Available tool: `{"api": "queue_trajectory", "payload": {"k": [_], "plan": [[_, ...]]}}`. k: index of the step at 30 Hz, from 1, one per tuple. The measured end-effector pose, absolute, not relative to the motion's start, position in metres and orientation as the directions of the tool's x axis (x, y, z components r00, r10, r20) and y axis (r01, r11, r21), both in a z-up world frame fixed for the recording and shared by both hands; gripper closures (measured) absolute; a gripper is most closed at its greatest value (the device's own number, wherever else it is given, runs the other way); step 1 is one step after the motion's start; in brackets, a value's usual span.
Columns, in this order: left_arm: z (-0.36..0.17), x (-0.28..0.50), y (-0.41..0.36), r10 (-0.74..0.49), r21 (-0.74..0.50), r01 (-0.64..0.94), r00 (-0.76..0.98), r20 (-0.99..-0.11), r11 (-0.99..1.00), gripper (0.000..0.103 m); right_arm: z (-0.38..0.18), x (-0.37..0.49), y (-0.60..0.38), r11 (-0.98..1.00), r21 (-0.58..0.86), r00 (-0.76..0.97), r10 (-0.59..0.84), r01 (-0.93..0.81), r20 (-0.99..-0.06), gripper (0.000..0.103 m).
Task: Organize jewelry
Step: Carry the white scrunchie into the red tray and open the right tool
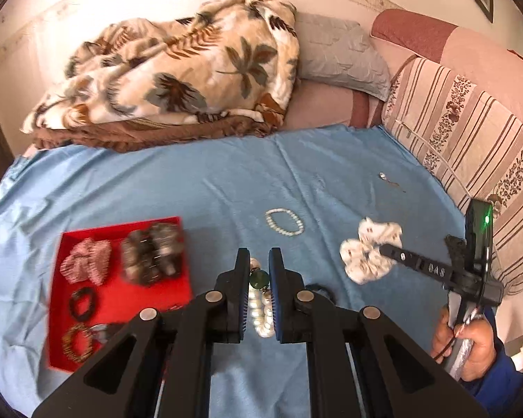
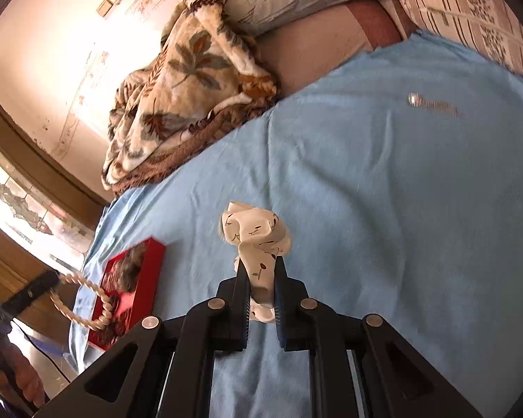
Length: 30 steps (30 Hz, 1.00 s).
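Now, far left on the blue sheet (image 1: 191, 181): red tray (image 1: 116, 299) w/ several pieces already in it — a striped red-white scrunchie (image 1: 87, 261), a big mottled brown-grey scrunchie (image 1: 153, 256), a black hair tie (image 1: 82, 303) and a brown beaded bracelet (image 1: 76, 346). Tray looks motion-blurred in the left wrist view.

Next, centre: left gripper (image 1: 259, 268), jaws nearly together w/ only a narrow gap, clamped on a pearl bracelet (image 1: 259, 308) w/ a dark green bead (image 1: 259, 278) caught between the pads. In the right wrist view that same pearl strand (image 2: 83, 299) hangs as a loop from the left gripper's tips, in front of the tray (image 2: 150, 278); can't tell if it touches the tray. A dark hair tie (image 1: 319, 291) peeks out just right of the left gripper's right finger, mostly hidden.

Beyond the fingertips, a 2nd pearl bracelet (image 1: 284, 222) lies flat on the sheet, apart from everything.

Further right: right gripper (image 2: 261, 268), jaws narrowly apart, pinching a white floral scrunchie (image 2: 258, 244); fabric bunches up above the tips and fills the gap. In the left view the scrunchie (image 1: 369, 249) sits at the end of the right gripper's fingers, over the sheet; can't tell if it's lifted clear. The person's hand (image 1: 470, 345) grips the handle.

Far right, near the striped cushion (image 1: 470, 122): a small silver earring (image 1: 383, 177) lies alone on the sheet.
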<state>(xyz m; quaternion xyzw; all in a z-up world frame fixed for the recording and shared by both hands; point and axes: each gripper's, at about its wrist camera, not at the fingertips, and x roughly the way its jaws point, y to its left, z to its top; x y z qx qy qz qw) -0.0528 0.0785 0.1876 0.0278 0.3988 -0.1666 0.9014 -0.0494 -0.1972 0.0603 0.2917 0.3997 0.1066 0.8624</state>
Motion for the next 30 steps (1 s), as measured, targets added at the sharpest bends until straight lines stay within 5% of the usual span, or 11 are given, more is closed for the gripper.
{"api": "queue_trajectory", "payload": {"k": [14,30], "plan": [[0.193,-0.069,0.178,-0.236,-0.125,0.211,0.666,-0.707,0.97,0.095,0.058,-0.126,-0.153,0.853,0.521,0.603,0.405,0.021,-0.687,0.09],[0.128,-0.019,0.254,-0.237,-0.285,0.042,0.677,-0.697,0.958,0.095,0.108,-0.062,-0.041,0.844,0.514,0.514,0.513,-0.155,-0.687,0.09]]}}
